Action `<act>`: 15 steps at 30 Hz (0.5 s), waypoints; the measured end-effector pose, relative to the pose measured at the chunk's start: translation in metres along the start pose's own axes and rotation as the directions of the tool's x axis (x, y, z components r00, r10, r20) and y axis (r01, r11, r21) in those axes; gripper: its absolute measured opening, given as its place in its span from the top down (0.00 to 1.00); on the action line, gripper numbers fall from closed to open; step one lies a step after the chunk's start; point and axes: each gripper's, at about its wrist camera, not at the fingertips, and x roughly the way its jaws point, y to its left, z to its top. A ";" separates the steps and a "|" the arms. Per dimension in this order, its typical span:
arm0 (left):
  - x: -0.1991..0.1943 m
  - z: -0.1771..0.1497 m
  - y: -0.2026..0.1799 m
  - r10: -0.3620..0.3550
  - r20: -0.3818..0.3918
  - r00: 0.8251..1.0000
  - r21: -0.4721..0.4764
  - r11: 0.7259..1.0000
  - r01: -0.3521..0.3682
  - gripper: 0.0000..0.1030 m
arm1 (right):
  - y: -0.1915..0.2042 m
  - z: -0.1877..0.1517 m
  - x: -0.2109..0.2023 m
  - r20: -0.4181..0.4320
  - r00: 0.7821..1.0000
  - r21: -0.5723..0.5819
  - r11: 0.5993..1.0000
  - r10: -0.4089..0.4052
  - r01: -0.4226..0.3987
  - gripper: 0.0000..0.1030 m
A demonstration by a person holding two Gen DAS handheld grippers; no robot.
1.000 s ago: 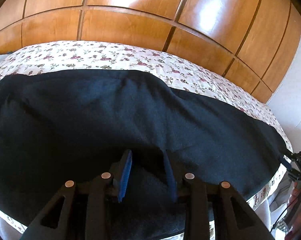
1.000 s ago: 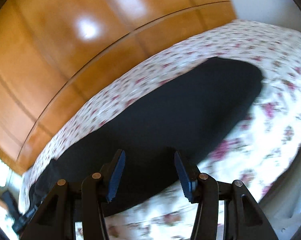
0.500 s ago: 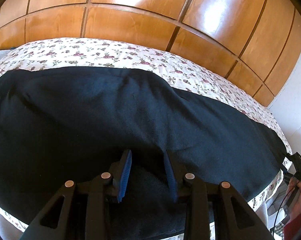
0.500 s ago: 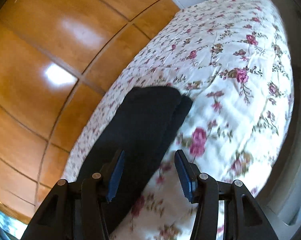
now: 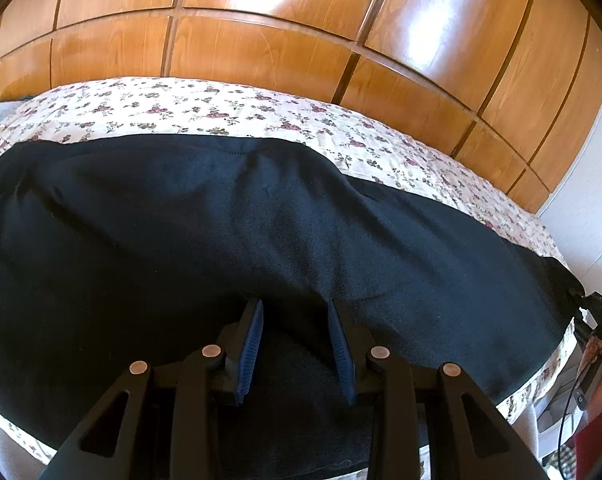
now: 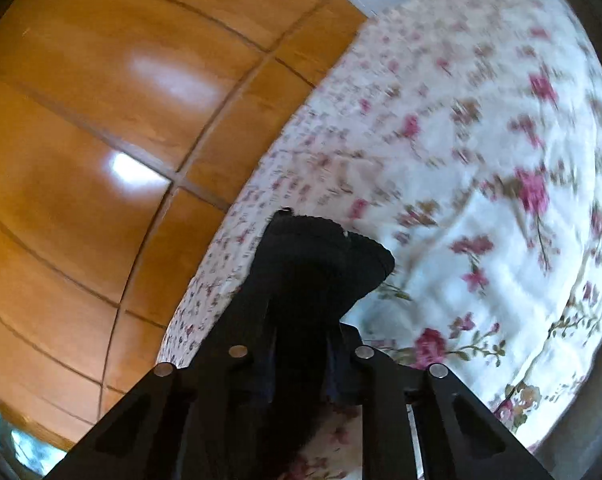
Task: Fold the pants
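Dark navy pants (image 5: 229, 232) lie spread flat across a floral bedspread (image 5: 205, 108), legs running to the right. My left gripper (image 5: 295, 320) is open, its blue pads low over the cloth near the pants' near edge. In the right wrist view the leg ends of the pants (image 6: 321, 256) sit between the fingers of my right gripper (image 6: 301, 344), whose jaws have narrowed around the cloth. The right gripper also shows at the far right of the left wrist view (image 5: 597, 320), at the leg ends.
A glossy wooden wardrobe (image 5: 301, 32) runs along the far side of the bed. A white wall (image 5: 589, 208) is at the right. The bedspread (image 6: 481, 160) stretches beyond the leg ends in the right wrist view.
My right gripper has swung along the pants to the leg ends and narrowed on them. The left gripper has barely moved and stays open.
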 end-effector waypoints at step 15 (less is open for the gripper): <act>-0.012 0.009 -0.002 -0.042 -0.011 0.999 -0.007 0.999 0.042 0.55 | 0.195 -0.045 -0.063 0.094 0.991 -0.392 0.919 0.094 -0.050 0.83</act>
